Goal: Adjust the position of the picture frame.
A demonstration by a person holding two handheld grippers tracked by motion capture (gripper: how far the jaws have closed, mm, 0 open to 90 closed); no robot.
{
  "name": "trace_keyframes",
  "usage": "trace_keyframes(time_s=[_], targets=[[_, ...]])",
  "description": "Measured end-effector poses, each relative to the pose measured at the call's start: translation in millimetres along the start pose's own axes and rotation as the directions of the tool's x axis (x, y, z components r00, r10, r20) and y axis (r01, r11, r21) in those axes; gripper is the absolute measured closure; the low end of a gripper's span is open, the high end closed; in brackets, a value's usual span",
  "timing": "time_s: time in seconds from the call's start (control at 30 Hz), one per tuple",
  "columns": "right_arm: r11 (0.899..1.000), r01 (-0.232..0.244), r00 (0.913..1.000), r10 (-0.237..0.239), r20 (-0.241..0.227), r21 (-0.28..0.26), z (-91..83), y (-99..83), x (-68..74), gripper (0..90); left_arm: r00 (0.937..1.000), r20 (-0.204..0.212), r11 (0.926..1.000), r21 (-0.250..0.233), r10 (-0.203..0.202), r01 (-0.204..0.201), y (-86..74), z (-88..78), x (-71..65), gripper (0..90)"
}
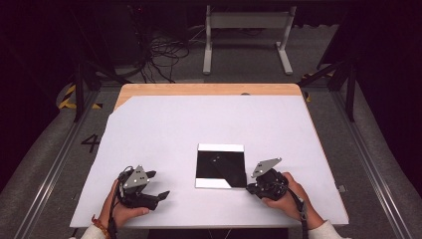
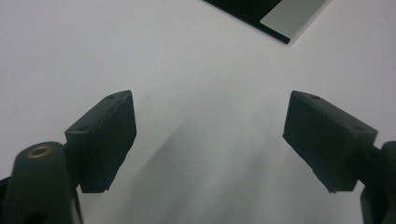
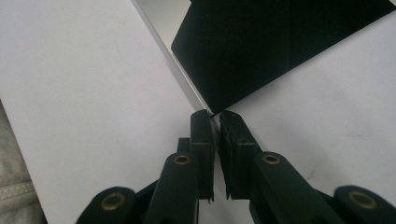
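A square black sheet [image 1: 219,164] with pale strips along its far and near edges lies flat on the white table cover [image 1: 199,119]. My right gripper [image 1: 250,188] sits at its near right corner, held by a hand. In the right gripper view the jaws [image 3: 215,114] stand almost together, and the pointed tip of the black sheet [image 3: 261,51] runs in between the fingertips. My left gripper [image 1: 158,184] rests on the cover left of the sheet with its jaws wide apart and nothing between them [image 2: 210,135]. A corner of the sheet [image 2: 254,18] shows far ahead of it.
The cover's near edge [image 1: 209,225] runs just below both hands. A strip of bare wooden tabletop [image 1: 209,89] shows at the far side. Beyond the table are a white frame [image 1: 246,35], loose cables [image 1: 164,55] and dark stands on the floor.
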State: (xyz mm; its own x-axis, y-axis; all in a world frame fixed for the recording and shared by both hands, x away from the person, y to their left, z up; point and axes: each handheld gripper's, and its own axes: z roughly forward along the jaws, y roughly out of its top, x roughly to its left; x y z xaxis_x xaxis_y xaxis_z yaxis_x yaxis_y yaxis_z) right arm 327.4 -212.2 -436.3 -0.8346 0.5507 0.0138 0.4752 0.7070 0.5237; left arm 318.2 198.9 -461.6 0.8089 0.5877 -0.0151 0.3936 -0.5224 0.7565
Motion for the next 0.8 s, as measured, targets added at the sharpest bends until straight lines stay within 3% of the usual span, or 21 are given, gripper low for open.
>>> trace_keyframes(time_s=[0.17,0.57,0.8], targets=[[1.0,0.015,0.9999,-0.015,0.008,0.001,0.3,1.0,0.3,85.8,1.0,0.005,0.9999,0.011,0.0,0.0,-0.5,2.9,0.5,18.1],[0.999,0.002,1.0,-0.002,-0.003,-0.035,-1.3,-1.8,-1.3,86.3,0.9995,0.033,1.0,0.008,-0.003,0.003,-0.2,4.4,-1.2,18.0],[0.998,-0.015,0.9996,0.013,-0.024,-0.067,-3.0,-4.2,-3.9,86.2,0.9996,0.029,0.9998,0.019,0.005,-0.006,-0.7,5.5,-2.2,18.0]])
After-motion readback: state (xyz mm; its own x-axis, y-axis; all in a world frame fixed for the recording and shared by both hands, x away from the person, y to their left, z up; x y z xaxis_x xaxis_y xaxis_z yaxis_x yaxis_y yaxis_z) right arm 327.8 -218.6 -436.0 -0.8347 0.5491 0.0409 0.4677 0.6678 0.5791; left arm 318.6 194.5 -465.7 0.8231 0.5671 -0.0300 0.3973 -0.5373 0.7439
